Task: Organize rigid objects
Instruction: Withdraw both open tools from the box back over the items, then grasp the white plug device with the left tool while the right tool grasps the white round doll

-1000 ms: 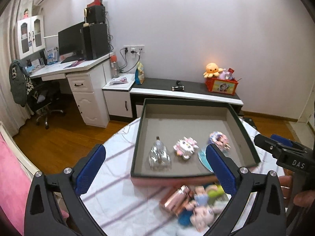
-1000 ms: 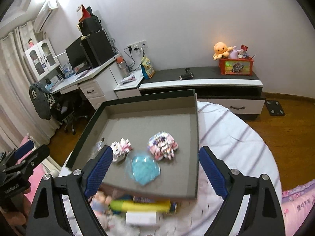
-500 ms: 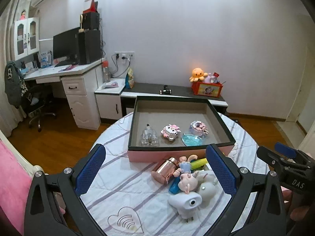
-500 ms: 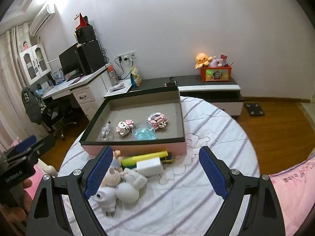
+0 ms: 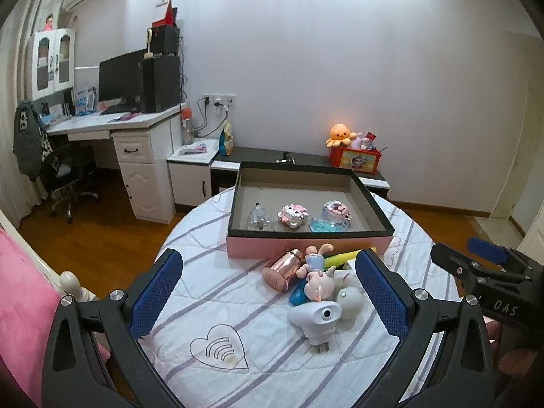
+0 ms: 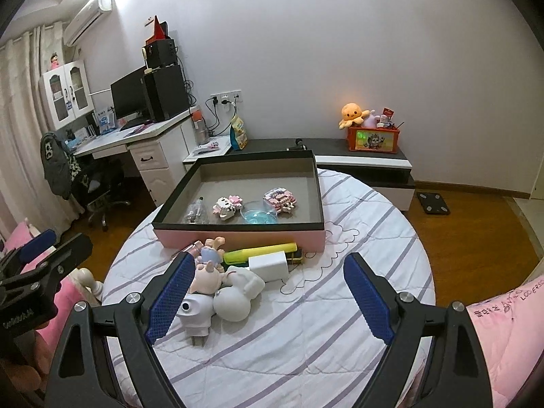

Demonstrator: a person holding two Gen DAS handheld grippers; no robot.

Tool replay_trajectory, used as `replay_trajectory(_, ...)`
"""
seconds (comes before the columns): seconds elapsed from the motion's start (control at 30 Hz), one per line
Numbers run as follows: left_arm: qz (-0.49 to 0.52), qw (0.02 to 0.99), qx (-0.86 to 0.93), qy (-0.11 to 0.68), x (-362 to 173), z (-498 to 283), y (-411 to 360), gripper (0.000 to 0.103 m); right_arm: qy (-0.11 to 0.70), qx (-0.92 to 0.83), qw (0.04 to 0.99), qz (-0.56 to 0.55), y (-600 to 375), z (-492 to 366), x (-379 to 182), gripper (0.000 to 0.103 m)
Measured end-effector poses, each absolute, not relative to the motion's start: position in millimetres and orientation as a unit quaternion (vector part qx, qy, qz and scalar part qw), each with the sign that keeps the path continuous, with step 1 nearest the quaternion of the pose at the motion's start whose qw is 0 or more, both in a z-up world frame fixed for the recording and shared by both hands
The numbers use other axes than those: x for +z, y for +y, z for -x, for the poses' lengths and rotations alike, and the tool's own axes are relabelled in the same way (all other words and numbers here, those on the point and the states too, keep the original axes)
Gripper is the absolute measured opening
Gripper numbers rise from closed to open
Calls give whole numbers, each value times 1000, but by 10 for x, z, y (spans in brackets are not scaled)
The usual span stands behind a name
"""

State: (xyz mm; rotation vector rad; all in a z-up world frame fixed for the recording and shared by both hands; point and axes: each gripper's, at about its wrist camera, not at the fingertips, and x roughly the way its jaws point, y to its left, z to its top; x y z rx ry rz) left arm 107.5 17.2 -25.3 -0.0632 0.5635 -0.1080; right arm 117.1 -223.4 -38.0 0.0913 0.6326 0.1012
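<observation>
- Both tongs have drawn back from the box; the loose pile, formerly half hidden, now shows whole.
- Left tongs point(image 5: 268, 292): released, empty.
- Box point(image 5: 306, 243), far side of the counter point(image 5: 210, 292): clear bottle point(image 5: 260, 217), pink block figure point(image 5: 293, 214), blue dish point(image 5: 328, 225), second block figure point(image 5: 336, 209).
- Pile just before the box: rose-gold cup point(image 5: 284, 268), doll point(image 5: 318, 280), yellow tube point(image 6: 260, 251), white plug point(image 5: 318, 319).
- Right tongs point(image 6: 268, 295): released, empty.

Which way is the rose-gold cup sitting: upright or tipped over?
Tipped over. The cup lies on its side on the table before the box, its round end facing the left wrist camera.
</observation>
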Motion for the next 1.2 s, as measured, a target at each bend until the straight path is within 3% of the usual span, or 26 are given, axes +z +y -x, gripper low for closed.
replay_trajectory(0.3,30,954,-54,294,-418,-1077,137,103,319,47,946,-41,-2263,-1186,-429,91)
replay_trajectory(1.2,12,909,-53,414,-1588,-1542,-372,103,414,60,904,-83,-2475,-1620,-1161,91)
